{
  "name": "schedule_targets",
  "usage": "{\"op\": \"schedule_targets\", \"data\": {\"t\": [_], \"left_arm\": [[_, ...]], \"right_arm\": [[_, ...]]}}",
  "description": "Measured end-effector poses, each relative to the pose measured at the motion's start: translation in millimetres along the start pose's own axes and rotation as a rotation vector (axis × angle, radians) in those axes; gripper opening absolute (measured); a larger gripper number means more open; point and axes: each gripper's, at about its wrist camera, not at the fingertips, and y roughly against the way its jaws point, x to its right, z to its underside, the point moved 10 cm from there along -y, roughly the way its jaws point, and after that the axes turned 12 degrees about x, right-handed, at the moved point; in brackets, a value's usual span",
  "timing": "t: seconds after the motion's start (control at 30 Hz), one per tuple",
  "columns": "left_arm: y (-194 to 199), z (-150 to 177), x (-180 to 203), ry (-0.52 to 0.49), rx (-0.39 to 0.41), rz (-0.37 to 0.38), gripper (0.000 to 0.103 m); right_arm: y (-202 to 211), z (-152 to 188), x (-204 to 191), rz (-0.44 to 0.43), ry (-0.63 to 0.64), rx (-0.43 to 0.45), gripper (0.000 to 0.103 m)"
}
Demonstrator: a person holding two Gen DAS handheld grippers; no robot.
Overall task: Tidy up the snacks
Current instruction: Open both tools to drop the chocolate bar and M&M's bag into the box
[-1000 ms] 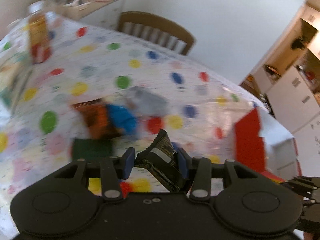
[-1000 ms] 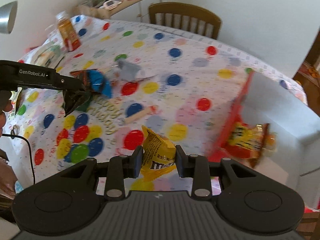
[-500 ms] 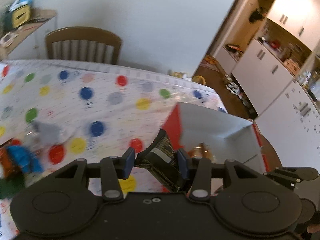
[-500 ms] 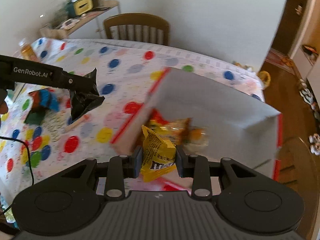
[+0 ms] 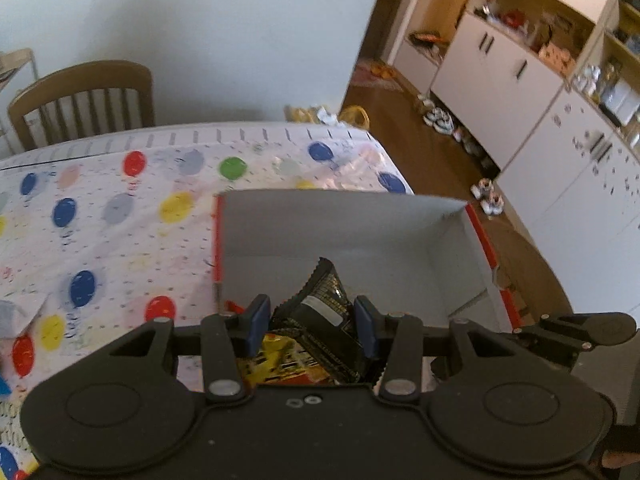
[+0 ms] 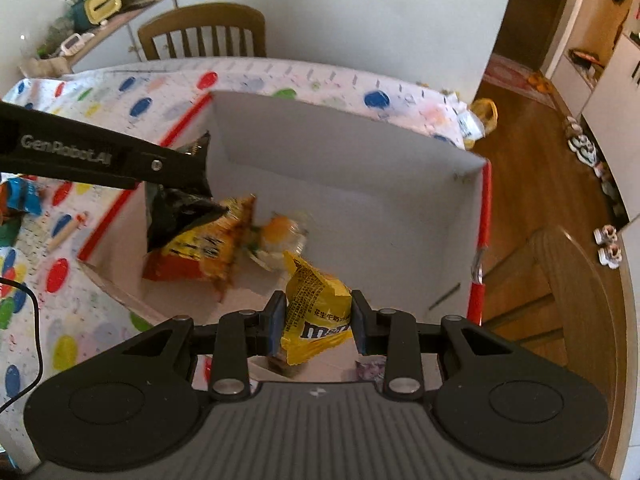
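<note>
2 tongs hang inside the box (image 6: 352,152) rim, left (image 5: 310,326) clenching a black packet (image 5: 324,312), right (image 6: 316,322) a yellow packet (image 6: 316,308).

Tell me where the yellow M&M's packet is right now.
In the right wrist view the yellow M&M's packet sits clamped in the right gripper, over the near end of the open box.

My counter (image 6: 92,316), under a white cloth with coloured balloon spots, filled the left half of the frame. On it stood an open red-edged box (image 6: 360,152) at centre, with a wooden stick (image 6: 64,232) and a blue packet (image 6: 24,196) at far left.
</note>
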Motion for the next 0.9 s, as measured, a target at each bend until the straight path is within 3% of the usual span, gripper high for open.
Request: {"op": "schedule_targets", "data": {"t": [0.3, 0.63, 0.8, 0.87, 0.9], "left_arm": [[-43.9, 33.4, 26.7, -0.089, -0.127, 0.003, 0.044], [-65.6, 50.8, 33.6, -0.151, -0.180, -0.024, 0.044], [-69.5, 54.6, 35.4, -0.166, -0.186, -0.029, 0.047], [-69.4, 54.3, 37.0, -0.169, -0.182, -0.027, 0.051], [-68.5, 53.7, 37.1, -0.167, -0.179, -0.029, 0.060]], "right_arm": [[-18.4, 19.2, 11.2, -0.008, -0.018, -0.046, 0.033], [-22.6, 30.9, 15.9, -0.035, -0.039, -0.069, 0.034], [-19.3, 30.9, 16.8, -0.025, -0.021, -0.054, 0.058], [-17.6, 28.7, 16.8, -0.030, -0.027, -0.045, 0.060], [-16.4, 28.1, 17.0, -0.033, -0.032, -0.043, 0.060]]}}
